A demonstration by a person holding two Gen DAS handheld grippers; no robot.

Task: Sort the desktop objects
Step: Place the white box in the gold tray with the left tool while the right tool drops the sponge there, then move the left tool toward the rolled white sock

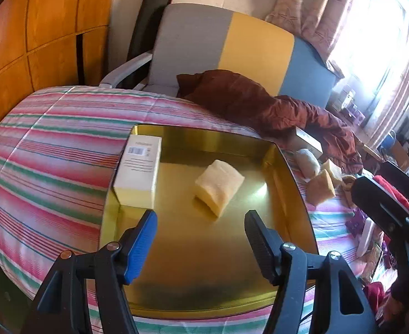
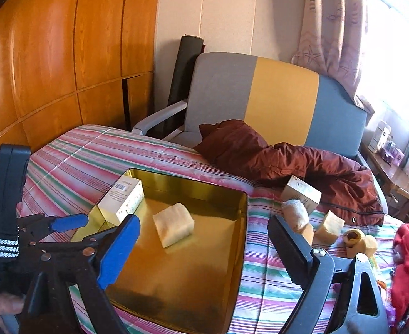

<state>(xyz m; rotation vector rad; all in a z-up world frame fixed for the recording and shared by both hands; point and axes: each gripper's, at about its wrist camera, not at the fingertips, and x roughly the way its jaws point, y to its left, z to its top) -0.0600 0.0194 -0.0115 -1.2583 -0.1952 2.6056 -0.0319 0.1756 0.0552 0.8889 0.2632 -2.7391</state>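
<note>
Both grippers empty w/ jaws spread: left gripper (image 1: 201,233) and right gripper (image 2: 204,239) hover over gold tin (image 1: 204,292). Sorted so far: white box (image 1: 137,172) ahead-left of jaws, yellow sponge (image 1: 218,186) just ahead. Left to do: 2nd box (image 2: 301,192), sponge cubes (image 2: 329,226) & bits right of right jaws, outside tin

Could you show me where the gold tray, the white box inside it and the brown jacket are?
gold tray (image 1: 193,264), left wrist view, bare floor.
white box (image 1: 139,167), left wrist view, top face.
brown jacket (image 2: 287,164), right wrist view, crumpled middle.
</note>
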